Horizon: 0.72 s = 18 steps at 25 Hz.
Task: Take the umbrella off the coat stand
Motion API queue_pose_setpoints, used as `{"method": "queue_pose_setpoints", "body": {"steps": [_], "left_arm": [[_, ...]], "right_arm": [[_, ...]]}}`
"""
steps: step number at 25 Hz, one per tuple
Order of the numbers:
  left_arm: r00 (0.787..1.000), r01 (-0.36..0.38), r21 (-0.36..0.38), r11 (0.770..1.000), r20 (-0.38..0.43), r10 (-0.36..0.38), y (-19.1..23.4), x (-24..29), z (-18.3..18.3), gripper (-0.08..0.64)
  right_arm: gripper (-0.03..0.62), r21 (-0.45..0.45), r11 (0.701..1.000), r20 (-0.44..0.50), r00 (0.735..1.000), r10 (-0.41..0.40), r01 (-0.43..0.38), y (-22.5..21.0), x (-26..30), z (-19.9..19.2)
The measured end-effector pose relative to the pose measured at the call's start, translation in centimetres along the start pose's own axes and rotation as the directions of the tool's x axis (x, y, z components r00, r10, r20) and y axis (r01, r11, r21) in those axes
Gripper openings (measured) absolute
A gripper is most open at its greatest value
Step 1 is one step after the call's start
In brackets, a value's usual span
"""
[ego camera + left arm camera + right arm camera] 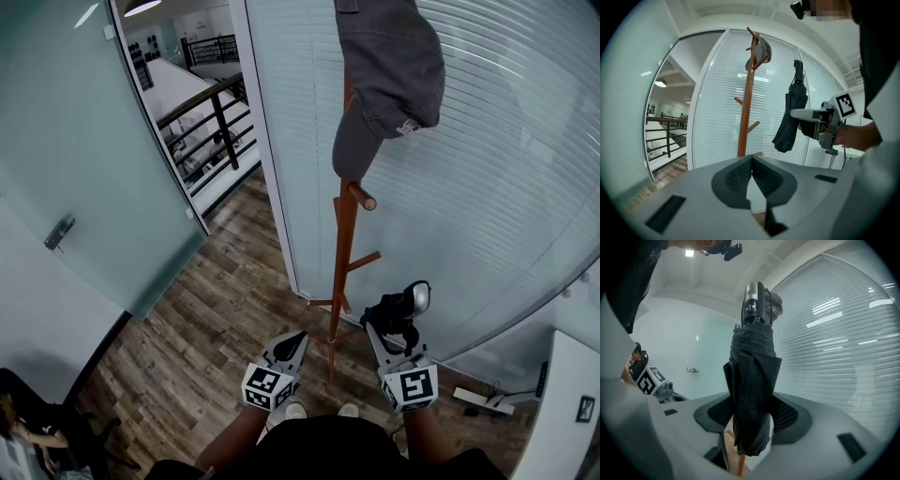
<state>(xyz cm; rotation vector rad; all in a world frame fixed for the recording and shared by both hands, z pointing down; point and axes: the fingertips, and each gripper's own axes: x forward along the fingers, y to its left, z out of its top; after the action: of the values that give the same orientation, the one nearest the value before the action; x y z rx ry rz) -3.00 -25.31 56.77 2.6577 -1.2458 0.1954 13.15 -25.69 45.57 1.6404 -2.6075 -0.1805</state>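
A tall wooden coat stand (343, 253) rises in front of me, with a grey cap (389, 75) hanging at its top. A folded black umbrella (752, 380) stands upright between the jaws of my right gripper (751, 414), which is shut on its middle. Its silver-topped handle (419, 298) points up, just right of the stand's pole and clear of the pegs. From the left gripper view the umbrella (791, 117) hangs in the right gripper (820, 121), apart from the stand (746, 108). My left gripper (294, 343) is shut and empty, low and left of the pole.
A glass wall with white blinds (487, 169) stands right behind the stand. A frosted glass door with a handle (58, 232) is at the left, and a dark railing (211, 127) beyond it. A seated person (19, 427) is at the bottom left, a white desk (572, 375) at the right.
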Motion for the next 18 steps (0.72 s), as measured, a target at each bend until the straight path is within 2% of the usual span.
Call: {"method": "queue_pose_setpoints", "body": {"steps": [8,18], "left_arm": [[1.000,0.018,0.006,1.000,-0.003,-0.018,-0.8,0.7,0.0,0.014],[1.000,0.018,0.018,1.000,-0.010,-0.018,-1.4,0.9,-0.1,0.014]], "right_arm": [[0.239,0.029,1.000,-0.085,0.996,0.003,0.000,0.2,-0.5,-4.7],[0.236,0.046,0.999,-0.104,0.995,0.008,-0.003,0.2,-0.5,-5.2]]}}
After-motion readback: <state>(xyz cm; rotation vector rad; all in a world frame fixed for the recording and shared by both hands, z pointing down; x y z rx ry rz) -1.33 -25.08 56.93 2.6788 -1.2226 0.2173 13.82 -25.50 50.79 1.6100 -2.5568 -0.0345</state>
